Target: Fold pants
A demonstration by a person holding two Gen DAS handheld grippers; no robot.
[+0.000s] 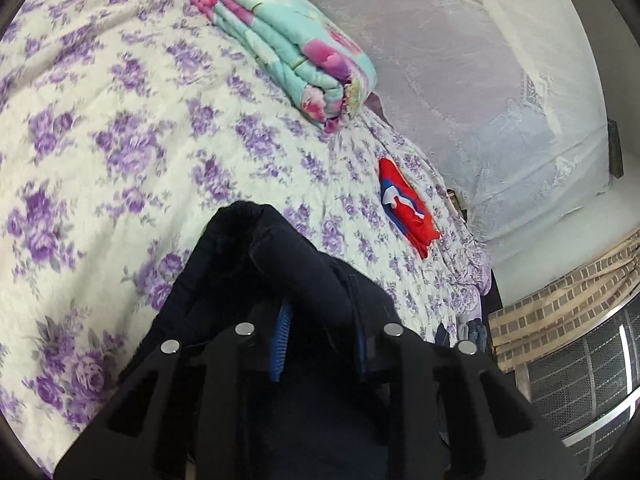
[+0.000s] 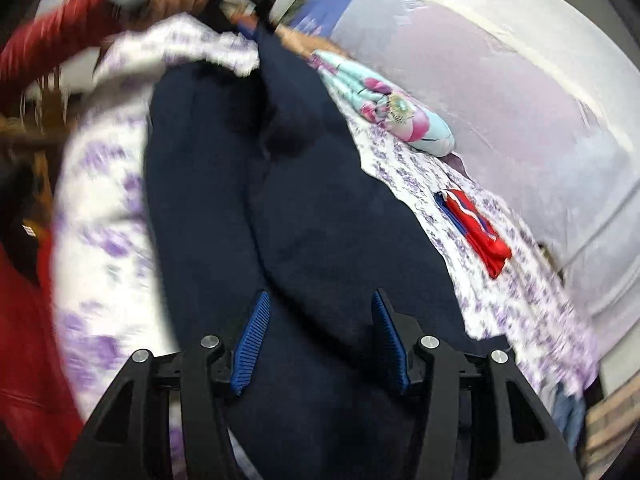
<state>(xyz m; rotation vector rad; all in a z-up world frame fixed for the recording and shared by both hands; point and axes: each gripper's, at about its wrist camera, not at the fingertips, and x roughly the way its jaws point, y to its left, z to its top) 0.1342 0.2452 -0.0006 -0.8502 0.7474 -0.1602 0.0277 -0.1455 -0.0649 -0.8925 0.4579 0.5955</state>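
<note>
Pants (image 2: 304,208), dark navy, lie lengthwise on the bed (image 1: 120,128) over a white sheet with purple flowers; in the right wrist view both legs run side by side away from the camera, a seam line between them.

Left hand-held gripper (image 1: 320,340): fabric bunched up between its blue pads (image 1: 283,336), a fold humped over the fingertips, so it reads as clamped on the pants. Pads mostly buried in cloth.

Right hand-held gripper (image 2: 320,340): blue pads (image 2: 252,344) stand apart with navy cloth running between and under them. No visible pinch on the fabric, so it is not gripping. View is motion-blurred, especially on the left.

Other items on the bed: a folded teal-and-pink floral quilt (image 1: 288,48) towards the far side, and a small red, blue and white folded cloth (image 1: 404,208) near the bed edge, well apart from the pants. A red sleeve (image 2: 60,40) shows at the upper left of the right wrist view. Pale lace curtain (image 1: 480,80) behind the bed.
</note>
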